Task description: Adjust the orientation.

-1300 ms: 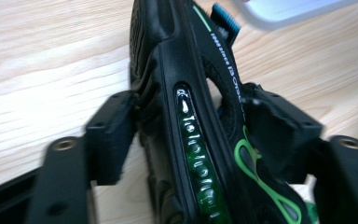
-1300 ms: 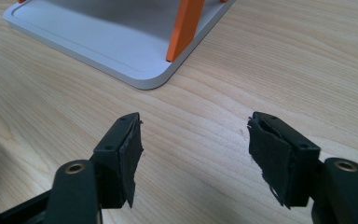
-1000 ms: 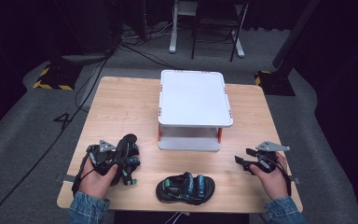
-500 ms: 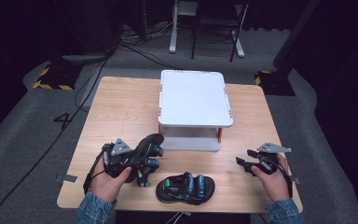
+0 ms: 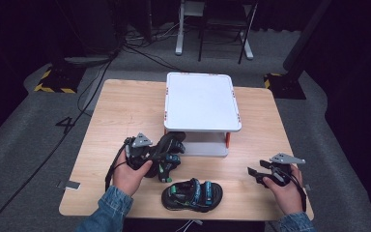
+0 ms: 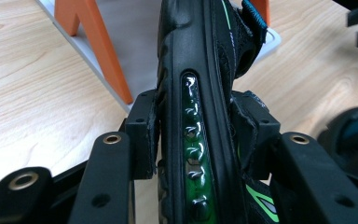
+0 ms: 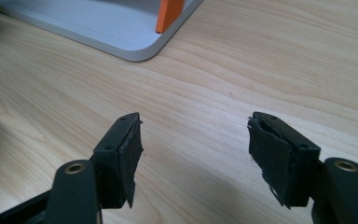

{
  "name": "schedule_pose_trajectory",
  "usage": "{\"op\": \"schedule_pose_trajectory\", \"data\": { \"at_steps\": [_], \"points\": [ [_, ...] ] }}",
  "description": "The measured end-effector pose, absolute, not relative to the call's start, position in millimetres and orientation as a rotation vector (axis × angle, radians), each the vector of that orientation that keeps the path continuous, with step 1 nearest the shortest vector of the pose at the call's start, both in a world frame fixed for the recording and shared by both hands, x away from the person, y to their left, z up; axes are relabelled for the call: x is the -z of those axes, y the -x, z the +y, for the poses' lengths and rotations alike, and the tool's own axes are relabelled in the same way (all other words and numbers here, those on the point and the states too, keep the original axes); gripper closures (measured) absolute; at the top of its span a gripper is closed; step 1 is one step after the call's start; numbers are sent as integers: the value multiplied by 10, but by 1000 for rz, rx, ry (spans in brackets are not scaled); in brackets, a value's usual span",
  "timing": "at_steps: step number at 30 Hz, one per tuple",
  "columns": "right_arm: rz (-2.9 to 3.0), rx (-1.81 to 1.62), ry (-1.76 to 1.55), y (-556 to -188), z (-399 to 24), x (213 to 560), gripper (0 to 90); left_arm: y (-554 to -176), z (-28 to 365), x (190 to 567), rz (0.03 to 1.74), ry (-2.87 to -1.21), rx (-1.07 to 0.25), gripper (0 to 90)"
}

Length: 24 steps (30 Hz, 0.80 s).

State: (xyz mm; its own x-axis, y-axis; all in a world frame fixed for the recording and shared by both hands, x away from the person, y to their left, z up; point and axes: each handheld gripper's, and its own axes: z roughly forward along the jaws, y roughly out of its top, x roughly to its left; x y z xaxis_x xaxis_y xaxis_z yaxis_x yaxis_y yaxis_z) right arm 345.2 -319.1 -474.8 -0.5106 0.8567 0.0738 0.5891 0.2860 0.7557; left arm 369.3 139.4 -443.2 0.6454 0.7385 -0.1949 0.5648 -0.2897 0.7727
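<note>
Clamping sandal (image 6: 200,140): left gripper (image 5: 160,155) | right gripper (image 7: 196,158) agape, empty | wooden table (image 5: 121,111), dark room

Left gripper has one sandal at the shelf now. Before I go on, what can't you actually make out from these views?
- Lower shelf: high view, mostly hidden under the white top.
- Held sandal: left gripper view, toe cut off by the top edge; the left gripper covers its middle in the high view.
- Second sandal: strap details too small in the high view.
- Right gripper: jaws open, nothing between.

High view overhead; gripper views close, sharing shelf (image 5: 200,104).
</note>
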Motion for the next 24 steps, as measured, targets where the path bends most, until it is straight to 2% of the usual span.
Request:
{"op": "schedule_pose_trajectory", "data": {
  "at_steps": [8,13,21,24],
  "points": [
    [2198,-1056,-1323,-3351,-3231,4758,354,-3913,1189,4551,985,-2022,-251,555],
    [2204,-1054,-1317,-3333,-3203,4761,354,-3970,1082,4665,982,-2009,-189,549],
    [2222,-1055,-1304,-3347,-3161,4765,354,-3964,1145,4731,1017,-1910,-125,539],
    [2223,-1060,-1301,-3350,-3160,4762,354,-3938,1156,4698,1004,-1894,-137,470]
  ]
}}
